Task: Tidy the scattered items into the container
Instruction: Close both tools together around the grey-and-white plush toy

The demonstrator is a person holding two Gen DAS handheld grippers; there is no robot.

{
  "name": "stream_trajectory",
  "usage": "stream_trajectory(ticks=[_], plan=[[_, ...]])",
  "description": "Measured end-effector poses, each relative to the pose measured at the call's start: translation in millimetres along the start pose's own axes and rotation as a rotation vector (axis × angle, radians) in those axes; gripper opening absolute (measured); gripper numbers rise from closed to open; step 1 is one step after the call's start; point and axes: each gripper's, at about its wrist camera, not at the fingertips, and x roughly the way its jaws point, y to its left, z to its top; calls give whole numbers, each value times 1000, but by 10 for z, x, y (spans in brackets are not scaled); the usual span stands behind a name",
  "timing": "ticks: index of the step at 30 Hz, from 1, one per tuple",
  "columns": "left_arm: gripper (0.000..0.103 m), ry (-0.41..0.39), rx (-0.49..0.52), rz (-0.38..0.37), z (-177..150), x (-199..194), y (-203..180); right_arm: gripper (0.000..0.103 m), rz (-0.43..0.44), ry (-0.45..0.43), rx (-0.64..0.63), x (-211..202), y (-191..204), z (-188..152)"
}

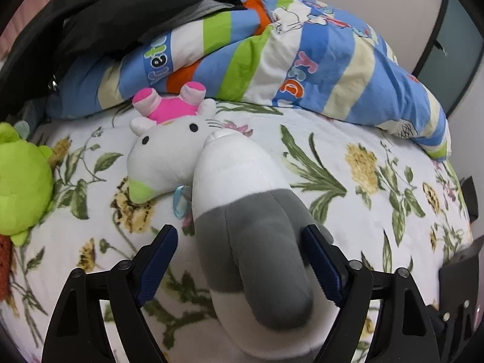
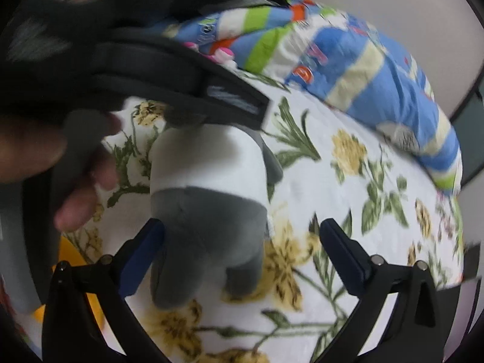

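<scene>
A grey and white plush toy [image 1: 242, 227] lies on the floral bedspread [image 1: 378, 211], its body between the fingers of my left gripper [image 1: 242, 260]. The jaws stand wide, the right pad touching the plush and the left pad a little apart from it. In the right wrist view the same plush [image 2: 205, 211] sits between the fingers of my right gripper [image 2: 242, 257], which is open, its left pad close to the grey part. A white cat plush with a pink body [image 1: 169, 139] lies just beyond. A green plush [image 1: 21, 178] lies at the left.
A striped blue, green and white quilt [image 1: 302, 60] is heaped at the back of the bed, with black clothing [image 1: 106, 15] on its left. A hand holding the other black gripper [image 2: 136, 75] crosses the upper left of the right wrist view. Something yellow [image 2: 69, 257] shows at lower left.
</scene>
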Motion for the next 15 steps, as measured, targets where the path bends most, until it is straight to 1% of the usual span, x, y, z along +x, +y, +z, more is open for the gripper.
stream_trajectory(ticks=[1, 2, 7, 10, 11, 12, 13, 14, 15], plan=[[95, -5, -16, -4, 8, 40, 17, 102, 5, -2, -8, 52, 17, -3], [98, -10, -21, -5, 15, 71, 24, 102, 4, 3, -11, 108, 25, -8], [100, -33, -1, -19, 9, 230, 29, 103, 15, 38, -28, 397, 59, -46], [100, -59, 1, -34, -5, 260, 44, 102, 47, 18, -27, 471, 65, -66], [94, -74, 18, -34, -13, 251, 38, 101, 68, 12, -18, 481, 52, -78], [89, -80, 35, -39, -17, 248, 24, 90, 99, 14, -7, 492, 37, -88], [78, -78, 52, -49, -20, 251, 8, 84, 125, 21, 1, 505, 31, -96], [73, -76, 62, -60, -21, 243, -9, 82, 132, 16, 1, 496, 30, -101], [70, -82, 61, -61, -24, 223, -14, 76, 137, 8, 0, 476, 25, -103]])
